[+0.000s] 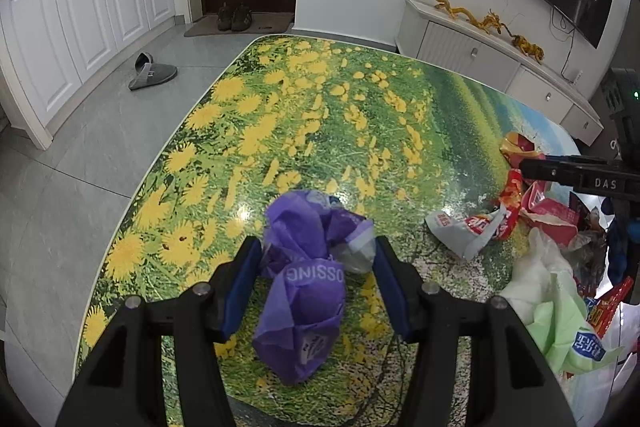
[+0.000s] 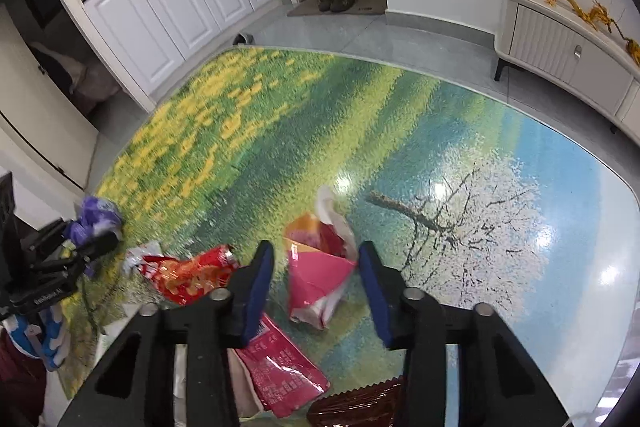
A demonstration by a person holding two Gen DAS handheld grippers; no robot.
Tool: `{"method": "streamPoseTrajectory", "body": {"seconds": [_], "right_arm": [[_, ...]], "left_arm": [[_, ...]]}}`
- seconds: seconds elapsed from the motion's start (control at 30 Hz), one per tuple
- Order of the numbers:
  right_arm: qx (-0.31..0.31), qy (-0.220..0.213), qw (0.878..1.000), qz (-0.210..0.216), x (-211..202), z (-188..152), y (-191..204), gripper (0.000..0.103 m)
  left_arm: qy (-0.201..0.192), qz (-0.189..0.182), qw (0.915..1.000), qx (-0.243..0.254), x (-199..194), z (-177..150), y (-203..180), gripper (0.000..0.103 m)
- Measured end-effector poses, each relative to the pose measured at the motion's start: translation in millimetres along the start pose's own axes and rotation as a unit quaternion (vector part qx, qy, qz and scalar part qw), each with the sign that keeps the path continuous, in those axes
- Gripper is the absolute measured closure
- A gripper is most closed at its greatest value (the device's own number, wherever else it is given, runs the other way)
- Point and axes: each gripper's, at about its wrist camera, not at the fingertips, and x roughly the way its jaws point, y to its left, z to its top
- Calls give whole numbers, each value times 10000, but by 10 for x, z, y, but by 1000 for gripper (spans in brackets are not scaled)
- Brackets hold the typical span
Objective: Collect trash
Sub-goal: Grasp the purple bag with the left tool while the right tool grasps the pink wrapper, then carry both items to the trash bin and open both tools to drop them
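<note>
A crumpled purple plastic bag (image 1: 308, 275) lies on the flower-print table (image 1: 304, 115) between the fingers of my left gripper (image 1: 318, 255), whose jaws stand open around it with gaps on both sides. The bag also shows in the right wrist view (image 2: 94, 219). My right gripper (image 2: 316, 263) is open around a pink and orange wrapper (image 2: 320, 275) on the table, not touching it. The right gripper shows in the left wrist view (image 1: 560, 171) over a pile of wrappers.
A red snack bag (image 2: 188, 271), a pink packet (image 2: 280, 367) and a dark brown wrapper (image 2: 356, 407) lie near my right gripper. A white-and-red wrapper (image 1: 468, 227) and light green packaging (image 1: 560, 327) lie at the right. White cabinets (image 1: 80, 27) and a grey slipper (image 1: 152, 71) stand beyond the table edge.
</note>
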Motion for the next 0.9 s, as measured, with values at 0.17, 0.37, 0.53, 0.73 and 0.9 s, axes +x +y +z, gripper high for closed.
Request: {"method": "streamPoseTrajectory", "body": {"seconds": [0.17,0.37,0.53,0.73,0.9], "right_arm": [[-83,17,9999,-82,-19,-3,-4,73],[-24,-410,9991,-106,-263,-20,17,73],[80,-870,9962,-37,-688,-112,48,73],[157,-1299,9913,-146,-1231,-432,115,73],[431,-1502,9874,-242,-1618,-880,87,73]], "left_arm": [[-33,-12,10000,-51,-16,-34,18,53],[-112,-77,9999,-35,-129,-80,-45,61],[-301,-90,9995,-39,-397,-150,-120,63],[-559,-48,9983,141,-834,-270,-270,64],[-722,-110,9968,334,-1162,-409,-399,64]]}}
